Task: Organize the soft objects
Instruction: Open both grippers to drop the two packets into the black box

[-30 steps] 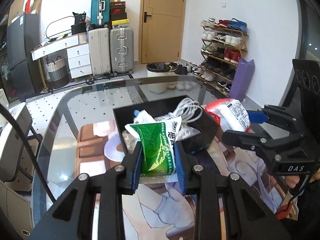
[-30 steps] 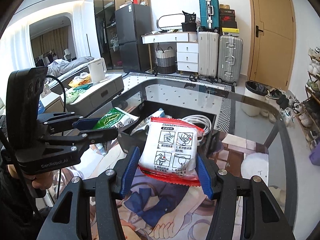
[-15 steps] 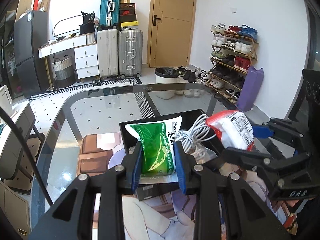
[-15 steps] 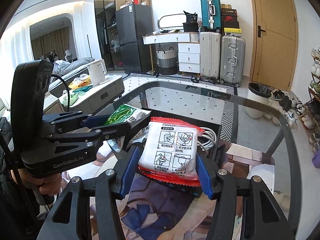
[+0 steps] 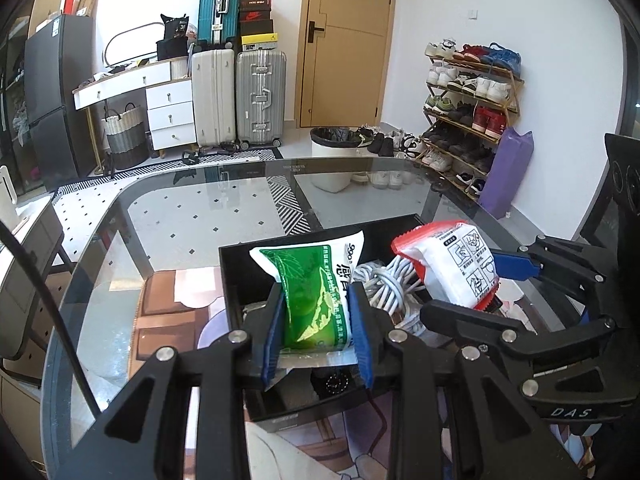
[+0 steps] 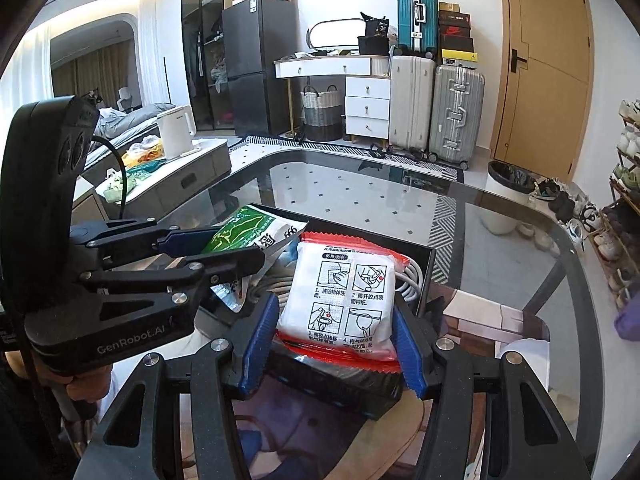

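Since a second ago both grippers have carried their packets forward, and the packets are now hanging over the black box instead of short of it.

The glass table [image 5: 168, 216], smooth, reflective and round-cornered, is filling both views, with a printed cartoon mat [image 5: 168, 320] lying flat beneath the box. The black box [image 5: 236, 280], rectangular and rigid with thin upright walls, is sitting near the table's six o'clock edge in the left wrist view. Inside it, a coil of white cable [image 5: 384, 284], rubbery and bundled in loops, is lying toward the box's three o'clock side.

The right gripper [image 6: 336, 332] is clenching the white packet [image 6: 344, 296], a puffy, glossy pillow with red crimped edges and black line drawings, its blue ribbed pads pressing on both sides; it is hovering above the box's near wall. The left gripper [image 5: 318, 324] is gripping the green packet [image 5: 312, 300], a crinkly green-and-white plastic sachet standing upright, above the box's nine o'clock half, just beside the cable.
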Demonstrator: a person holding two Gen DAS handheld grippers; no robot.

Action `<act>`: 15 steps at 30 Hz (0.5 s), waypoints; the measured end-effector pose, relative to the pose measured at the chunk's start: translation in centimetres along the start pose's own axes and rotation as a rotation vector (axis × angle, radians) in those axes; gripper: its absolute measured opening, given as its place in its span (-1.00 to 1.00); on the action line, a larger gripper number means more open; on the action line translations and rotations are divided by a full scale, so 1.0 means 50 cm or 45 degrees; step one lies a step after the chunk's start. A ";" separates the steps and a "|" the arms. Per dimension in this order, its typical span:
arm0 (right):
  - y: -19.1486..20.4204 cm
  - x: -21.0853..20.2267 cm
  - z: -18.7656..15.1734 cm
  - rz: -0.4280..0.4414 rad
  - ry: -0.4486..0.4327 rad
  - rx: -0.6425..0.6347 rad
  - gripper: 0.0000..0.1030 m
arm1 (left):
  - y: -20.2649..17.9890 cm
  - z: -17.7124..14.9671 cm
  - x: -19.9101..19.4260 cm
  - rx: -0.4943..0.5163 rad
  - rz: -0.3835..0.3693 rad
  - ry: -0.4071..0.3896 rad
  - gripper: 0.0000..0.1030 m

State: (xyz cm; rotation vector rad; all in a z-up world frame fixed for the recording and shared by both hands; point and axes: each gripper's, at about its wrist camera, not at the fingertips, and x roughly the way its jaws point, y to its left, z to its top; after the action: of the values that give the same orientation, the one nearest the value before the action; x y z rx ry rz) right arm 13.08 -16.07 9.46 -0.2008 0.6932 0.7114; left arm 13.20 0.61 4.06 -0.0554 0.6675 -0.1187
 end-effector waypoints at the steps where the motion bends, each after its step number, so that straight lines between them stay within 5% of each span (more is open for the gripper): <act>1: 0.000 0.002 0.000 0.001 -0.003 -0.004 0.09 | 0.000 0.000 0.004 0.000 0.002 0.004 -0.41; 6: 0.000 0.009 -0.004 0.006 -0.004 -0.030 0.14 | 0.004 -0.002 0.014 -0.009 0.008 0.018 -0.32; 11: 0.004 -0.015 -0.017 -0.017 -0.058 -0.047 0.53 | -0.002 -0.009 0.001 0.014 0.004 0.000 0.06; 15: -0.002 -0.050 -0.028 -0.035 -0.111 -0.026 0.67 | -0.007 -0.012 -0.019 0.040 0.006 -0.016 0.09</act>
State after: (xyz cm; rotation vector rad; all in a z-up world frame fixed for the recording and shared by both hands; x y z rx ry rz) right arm 11.08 -18.02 10.01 -0.1964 0.5993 0.6972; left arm 12.04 0.40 4.21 -0.0246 0.6533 -0.1242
